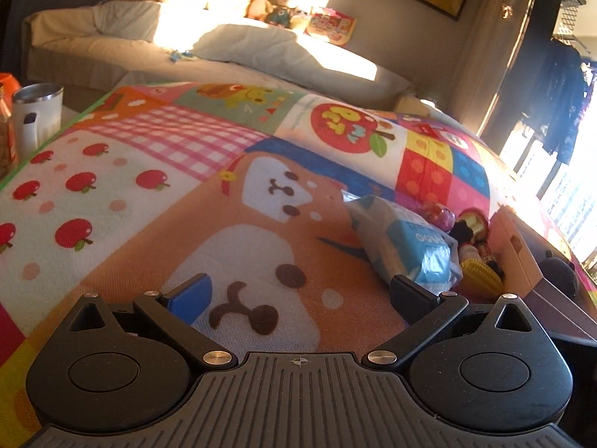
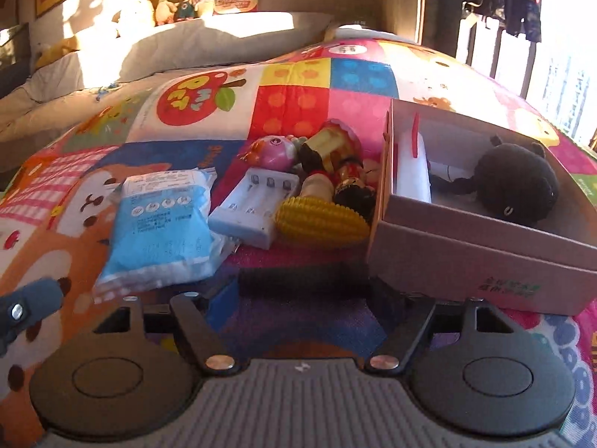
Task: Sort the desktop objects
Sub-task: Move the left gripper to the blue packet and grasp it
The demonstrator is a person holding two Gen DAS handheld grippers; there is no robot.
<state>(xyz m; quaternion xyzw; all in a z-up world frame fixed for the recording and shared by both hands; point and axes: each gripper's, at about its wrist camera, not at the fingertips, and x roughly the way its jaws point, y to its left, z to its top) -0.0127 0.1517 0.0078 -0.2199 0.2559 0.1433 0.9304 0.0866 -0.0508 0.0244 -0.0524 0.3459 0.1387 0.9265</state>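
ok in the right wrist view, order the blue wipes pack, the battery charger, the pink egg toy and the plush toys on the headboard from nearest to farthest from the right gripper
1. blue wipes pack, front left, just beyond the right gripper.
2. battery charger, centre, right of the pack.
3. pink egg toy, behind the charger.
4. plush toys, far back on the headboard.

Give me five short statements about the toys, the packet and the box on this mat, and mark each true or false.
1. The black plush toy lies inside the cardboard box. True.
2. The toy corn is in the box. False: it lies on the mat beside the box.
3. The blue packet lies left of the battery charger. True.
4. The left gripper holds the packet. False: its jaws are open and empty.
5. The box is closed. False: it is open-topped.
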